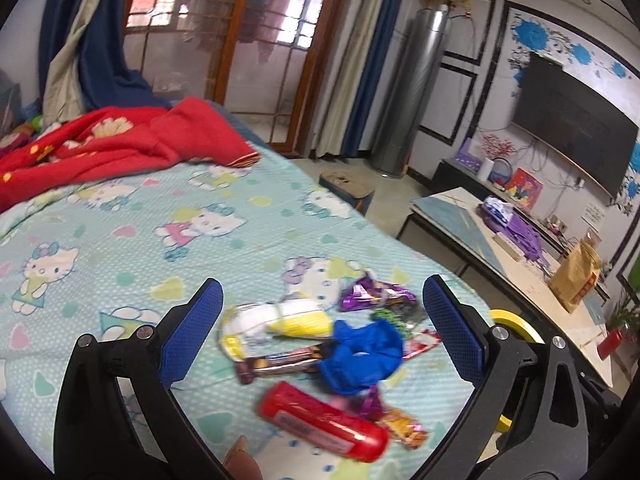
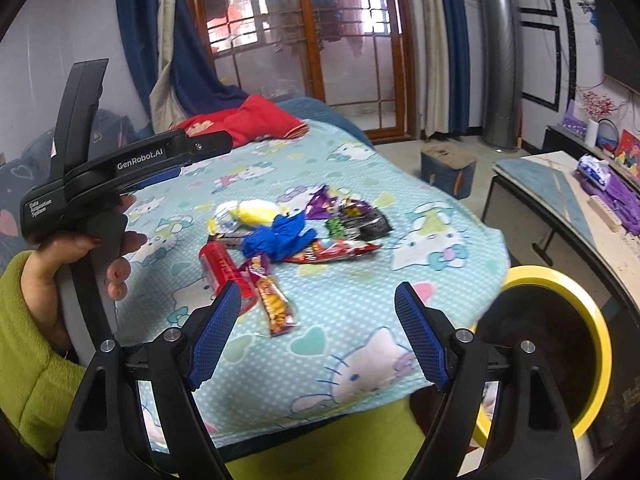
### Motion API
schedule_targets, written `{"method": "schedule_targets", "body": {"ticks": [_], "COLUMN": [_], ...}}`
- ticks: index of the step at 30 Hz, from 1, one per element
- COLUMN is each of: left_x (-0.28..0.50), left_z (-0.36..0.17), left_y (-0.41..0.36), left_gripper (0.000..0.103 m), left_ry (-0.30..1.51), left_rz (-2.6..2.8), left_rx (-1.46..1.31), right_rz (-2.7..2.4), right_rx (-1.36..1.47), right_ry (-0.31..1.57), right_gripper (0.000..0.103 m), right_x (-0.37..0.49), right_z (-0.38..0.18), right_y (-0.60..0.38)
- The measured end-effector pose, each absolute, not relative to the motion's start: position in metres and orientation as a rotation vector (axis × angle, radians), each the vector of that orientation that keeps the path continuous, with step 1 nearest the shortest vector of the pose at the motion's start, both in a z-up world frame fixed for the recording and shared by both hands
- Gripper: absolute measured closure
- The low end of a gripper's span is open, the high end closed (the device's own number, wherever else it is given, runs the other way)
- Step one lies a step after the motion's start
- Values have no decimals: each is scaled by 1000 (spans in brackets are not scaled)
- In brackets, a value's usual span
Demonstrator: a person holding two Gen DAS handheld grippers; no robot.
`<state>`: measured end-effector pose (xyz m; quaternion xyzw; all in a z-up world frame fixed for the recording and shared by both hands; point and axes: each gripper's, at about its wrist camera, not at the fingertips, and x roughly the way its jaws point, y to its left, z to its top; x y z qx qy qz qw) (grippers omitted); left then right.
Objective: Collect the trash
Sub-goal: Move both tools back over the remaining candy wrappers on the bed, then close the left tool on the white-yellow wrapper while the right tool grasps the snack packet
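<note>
A heap of trash lies on the cartoon-cat bedsheet point(image 1: 120, 240): a red tube point(image 1: 320, 420) point(image 2: 224, 272), a crumpled blue glove point(image 1: 360, 356) point(image 2: 280, 236), a yellow-and-white packet point(image 1: 276, 320) point(image 2: 252, 210), a purple wrapper point(image 1: 372, 294) point(image 2: 320, 202), a brown bar wrapper point(image 1: 280, 362) and an orange snack wrapper point(image 2: 274, 304). My left gripper point(image 1: 320, 332) hangs open over the heap, with nothing held. My right gripper point(image 2: 318, 332) stands open nearer the bed's front edge, short of the heap. A yellow-rimmed bin point(image 2: 560, 344) point(image 1: 512, 324) stands beside the bed at right.
A red blanket point(image 1: 120, 144) lies at the bed's far end. A low table point(image 1: 500, 248) with a purple bag and a brown paper bag stands right of the bed. A person's hand point(image 2: 80, 252) in a green sleeve holds the left gripper's handle. A small stool point(image 2: 448, 168) sits on the floor.
</note>
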<state>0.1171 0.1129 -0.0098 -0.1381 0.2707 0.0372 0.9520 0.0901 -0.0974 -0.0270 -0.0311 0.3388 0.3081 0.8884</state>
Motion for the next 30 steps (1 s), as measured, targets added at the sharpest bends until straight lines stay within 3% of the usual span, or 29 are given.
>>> {"method": "schedule_targets", "body": {"ticks": [15,30], "left_x": [139,177], "left_z": [-58,-86], "left_y": [158,154], "left_gripper": [11,11], "left_ry": [730,846], "left_rz": [92,-12], "left_rx": [-288,-252], "right_rz": [703,741], "right_rx": [-140,-178], "right_ry": [805,874], "right_gripper": [42,53], "right_x": [113,131], "right_z": [-60,-88], "right_y": [-59,-38]}}
